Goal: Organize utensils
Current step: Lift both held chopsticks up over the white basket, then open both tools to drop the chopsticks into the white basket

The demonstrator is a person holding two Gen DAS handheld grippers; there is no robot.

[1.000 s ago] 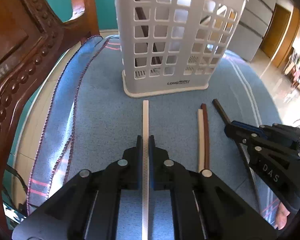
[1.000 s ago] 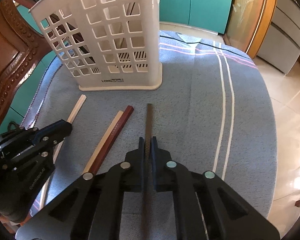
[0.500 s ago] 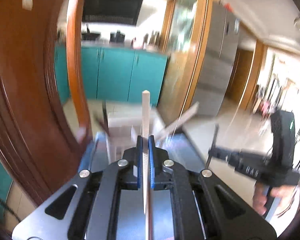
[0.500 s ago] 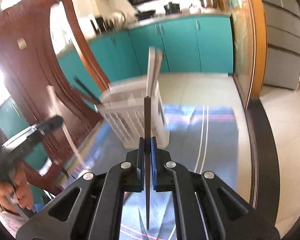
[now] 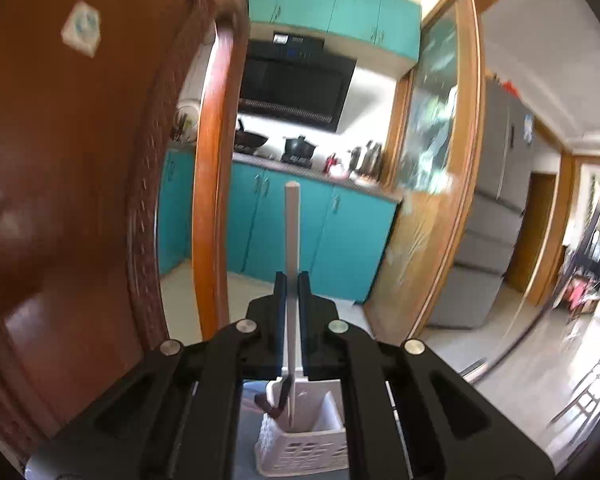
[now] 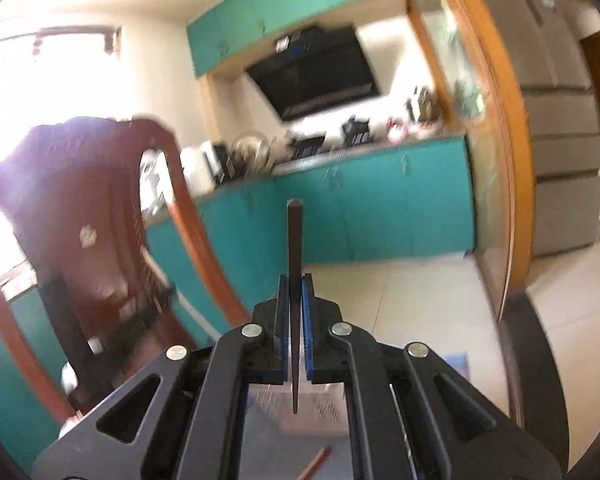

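Observation:
My left gripper [image 5: 291,280] is shut on a white chopstick [image 5: 291,236], which stands upright between the pads and reaches down past them. Below it, seen between the gripper's arms, the white lattice utensil basket [image 5: 304,446] stands with a few dark and white utensils in it. My right gripper [image 6: 296,282] is shut on a dark chopstick [image 6: 295,240], also upright, its thin tip hanging over the white basket [image 6: 320,410]. A reddish-brown chopstick [image 6: 314,464] lies on the blue cloth beneath.
A carved dark wooden chair back [image 5: 80,200] rises close on the left in the left wrist view and shows as a chair [image 6: 92,220] in the right wrist view. Teal kitchen cabinets [image 5: 340,240], a wooden door frame [image 5: 452,200] and a grey fridge [image 6: 560,120] lie beyond.
Both grippers have risen from the blue cloth with their chopsticks and tipped up toward level. The basket, once ahead of them, now sits low beneath the fingers.

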